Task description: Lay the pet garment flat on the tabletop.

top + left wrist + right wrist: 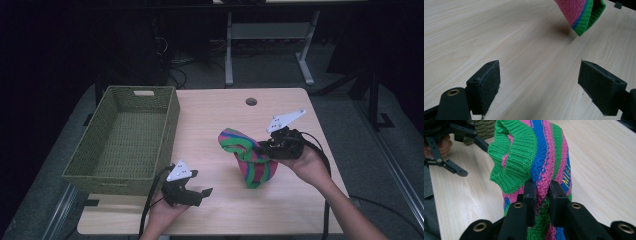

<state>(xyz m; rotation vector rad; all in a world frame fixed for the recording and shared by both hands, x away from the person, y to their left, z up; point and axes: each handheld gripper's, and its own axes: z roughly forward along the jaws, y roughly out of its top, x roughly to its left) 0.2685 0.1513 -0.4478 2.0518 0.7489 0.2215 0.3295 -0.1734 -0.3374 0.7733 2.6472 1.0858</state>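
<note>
Left gripper (199,192), at the table's (210,120) near edge just right of the woven basket (105,162): jaws spread wide, nothing between. Farther right of the basket, right gripper (260,147): jaws pinching a fold of the striped knit cloth (250,160). Cloth lifted, hanging from the grip, lower end close above the tabletop.
</note>
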